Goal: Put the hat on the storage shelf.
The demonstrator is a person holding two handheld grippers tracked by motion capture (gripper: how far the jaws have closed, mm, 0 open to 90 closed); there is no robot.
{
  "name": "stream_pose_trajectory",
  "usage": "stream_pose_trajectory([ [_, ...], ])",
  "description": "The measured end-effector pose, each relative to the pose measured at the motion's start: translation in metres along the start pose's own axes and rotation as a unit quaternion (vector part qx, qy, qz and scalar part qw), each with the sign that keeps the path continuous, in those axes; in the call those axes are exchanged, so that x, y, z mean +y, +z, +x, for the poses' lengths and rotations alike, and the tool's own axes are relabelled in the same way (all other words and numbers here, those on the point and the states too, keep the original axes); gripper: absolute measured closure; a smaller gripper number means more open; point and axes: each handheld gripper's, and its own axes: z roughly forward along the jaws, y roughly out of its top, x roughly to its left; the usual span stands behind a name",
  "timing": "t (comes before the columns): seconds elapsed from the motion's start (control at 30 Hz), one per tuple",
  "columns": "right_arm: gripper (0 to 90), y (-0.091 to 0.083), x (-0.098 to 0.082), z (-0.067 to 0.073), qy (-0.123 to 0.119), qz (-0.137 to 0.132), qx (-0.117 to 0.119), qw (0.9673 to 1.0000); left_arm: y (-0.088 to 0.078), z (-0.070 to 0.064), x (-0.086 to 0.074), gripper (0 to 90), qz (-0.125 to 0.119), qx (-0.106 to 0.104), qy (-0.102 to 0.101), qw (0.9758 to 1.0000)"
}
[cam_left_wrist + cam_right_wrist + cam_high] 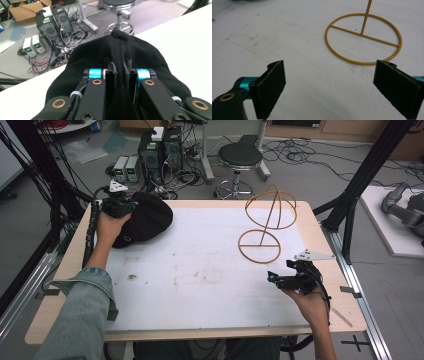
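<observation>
Black jaws of the left gripper [120,75] pinch a fold of the black hat [150,53], bunched just ahead of them. Right gripper [329,85] gapes, wire stand [363,37] beyond. Thin fabric (slippery knit) could slide free when lifted.

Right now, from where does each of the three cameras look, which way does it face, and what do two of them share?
High view: above the person's side, facing forward and down on the white-topped table; both forearms and grippers show.
Left gripper view: rides the left gripper, looking along jaws pinching the black knitted hat.
Right gripper view: rides the right gripper, jaws apart, facing the yellow wire hat stand.
Shared: high and left views show the hat; high and right, the stand.
</observation>
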Motion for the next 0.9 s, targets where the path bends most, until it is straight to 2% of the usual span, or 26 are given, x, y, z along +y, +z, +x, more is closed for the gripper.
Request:
stream_pose_trajectory([
  [0.2,10.6,0.002,0.003,-0.001,-0.002,-0.004,0.006,1.0,-0.015,0.001,0.009,83.4,-0.026,-0.014,-0.014,0.9995],
  [0.27,10.6,0.003,0.004,-0.001,0.001,-0.003,0.007,1.0,-0.02,-0.002,0.016,83.4,-0.031,-0.02,-0.007,0.9993],
  [0.3,10.6,0.004,0.005,-0.001,0.001,-0.004,0.008,1.0,-0.025,-0.006,0.024,83.3,-0.041,-0.026,0.0,0.9988],
  [0.37,10.6,0.005,0.006,-0.001,0.001,-0.006,0.009,0.9999,-0.028,-0.008,0.029,83.4,-0.046,-0.03,0.004,0.9985],
  [0.57,10.6,0.002,0.007,-0.002,0.006,-0.012,0.012,0.9998,-0.042,-0.02,0.051,83.3,-0.072,-0.054,0.015,0.9958],
  [0.73,10.6,-0.001,0.008,-0.003,0.007,-0.017,0.015,0.9997,-0.05,-0.033,0.071,83.3,-0.09,-0.075,0.031,0.9926],
  [0.87,10.6,-0.003,0.008,-0.003,0.003,-0.022,0.018,0.9996,-0.056,-0.041,0.085,83.2,-0.107,-0.096,0.045,0.9887],
  [0.9,10.6,-0.003,0.008,-0.003,0.003,-0.022,0.018,0.9996,-0.057,-0.042,0.089,83.2,-0.112,-0.102,0.044,0.9874],
])
